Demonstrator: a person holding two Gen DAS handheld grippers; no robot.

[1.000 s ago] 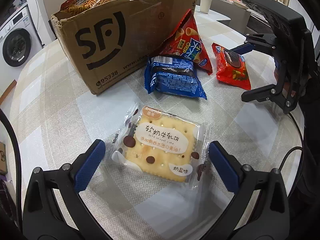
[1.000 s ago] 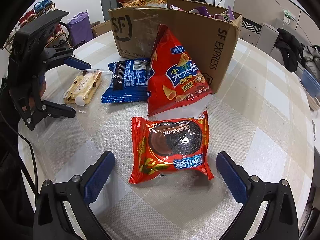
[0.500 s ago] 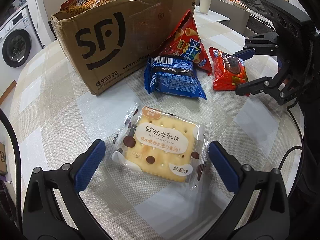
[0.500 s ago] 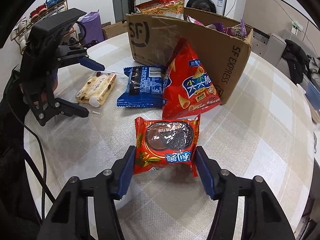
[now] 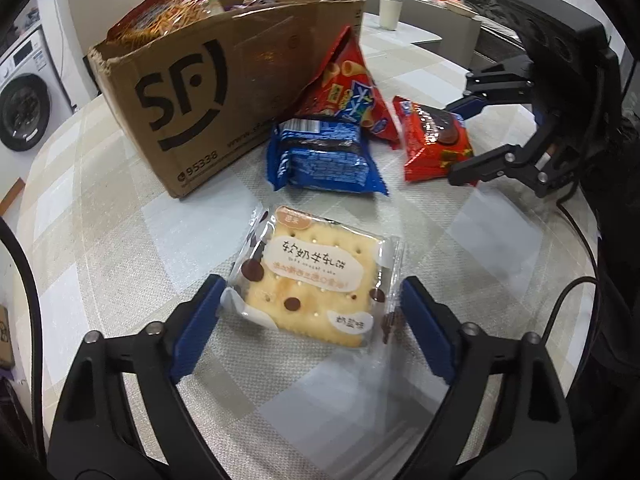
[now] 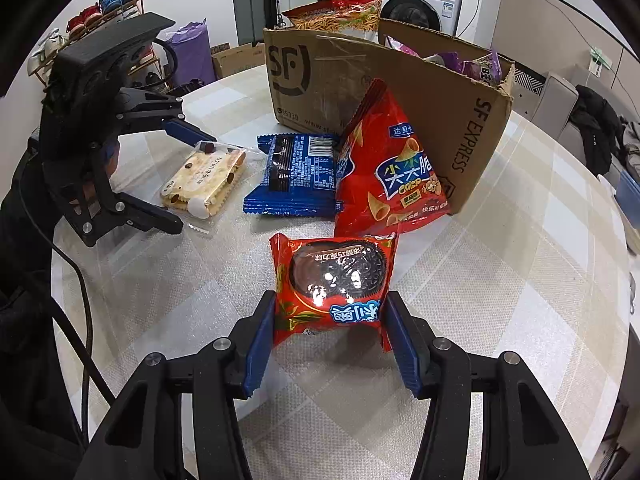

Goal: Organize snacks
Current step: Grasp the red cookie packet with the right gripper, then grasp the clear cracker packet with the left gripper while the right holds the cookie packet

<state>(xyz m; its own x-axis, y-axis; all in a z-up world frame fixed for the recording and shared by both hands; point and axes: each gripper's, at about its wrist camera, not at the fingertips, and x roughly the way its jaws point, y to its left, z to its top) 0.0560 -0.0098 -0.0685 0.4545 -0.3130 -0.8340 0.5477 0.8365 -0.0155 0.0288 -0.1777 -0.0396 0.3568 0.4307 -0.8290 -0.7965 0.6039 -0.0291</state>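
The red cookie packet (image 6: pixel 334 284) sits pinched between the blue pads of the right gripper (image 6: pixel 332 332), whose jaws have just been closing. The cracker packet (image 5: pixel 316 284) lies between the left gripper's (image 5: pixel 312 320) closing jaws, its wrapper edges at the pads. Beyond lie a blue packet (image 5: pixel 324 158), a red crisp bag (image 6: pixel 390 168), then the cardboard box (image 5: pixel 188 96).

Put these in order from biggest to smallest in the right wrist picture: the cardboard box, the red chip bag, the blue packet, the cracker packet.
1. Brown cardboard box
2. Red triangular chip bag
3. Blue foil packet
4. Clear-wrapped square cracker packet

The last two look close in size; the cracker packet lies farther off to the side, so that ranking is unsure.
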